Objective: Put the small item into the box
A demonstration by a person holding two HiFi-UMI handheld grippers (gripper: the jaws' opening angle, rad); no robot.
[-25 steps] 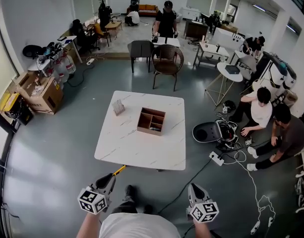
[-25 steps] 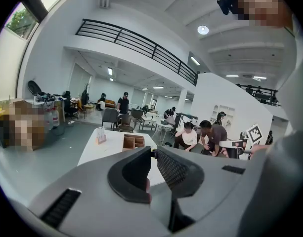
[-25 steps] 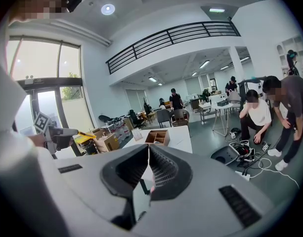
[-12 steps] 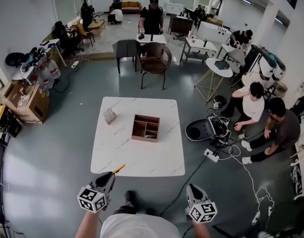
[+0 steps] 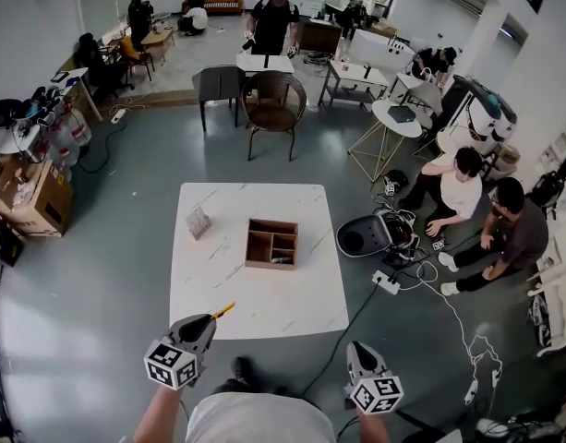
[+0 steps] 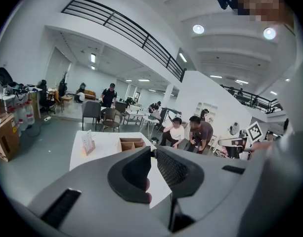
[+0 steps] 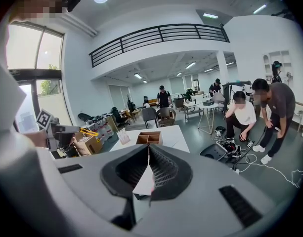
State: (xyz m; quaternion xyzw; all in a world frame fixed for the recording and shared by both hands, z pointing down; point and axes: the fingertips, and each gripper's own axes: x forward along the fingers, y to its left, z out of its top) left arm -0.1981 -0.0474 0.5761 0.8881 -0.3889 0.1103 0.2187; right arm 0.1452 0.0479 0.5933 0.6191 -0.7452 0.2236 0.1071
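A wooden box (image 5: pixel 271 245) with several compartments stands on the white table (image 5: pixel 264 298), with a small clear card stand (image 5: pixel 198 221) to its left. Both show far off in the left gripper view, box (image 6: pixel 131 143) and stand (image 6: pixel 88 142), and in the right gripper view, box (image 7: pixel 149 138) and stand (image 7: pixel 124 137). My left gripper (image 5: pixel 209 320) is shut, held low before the table's near edge; a yellow strip (image 5: pixel 223 311) sticks out at its tip. My right gripper (image 5: pixel 354 349) is shut too, over the floor. Nothing shows between either pair of jaws (image 6: pixel 152 151) (image 7: pixel 149 147).
Two people sit on the floor right of the table (image 5: pixel 463 187) (image 5: pixel 515 233), with a black case (image 5: pixel 361 238), a power strip (image 5: pixel 386 282) and cables. Chairs (image 5: pixel 269 100) stand beyond the table. Cardboard boxes (image 5: pixel 29 192) sit at the left wall.
The head view has shifted: table and box now sit lower and slightly nearer in the picture. Both grippers stay shut in about the same place.
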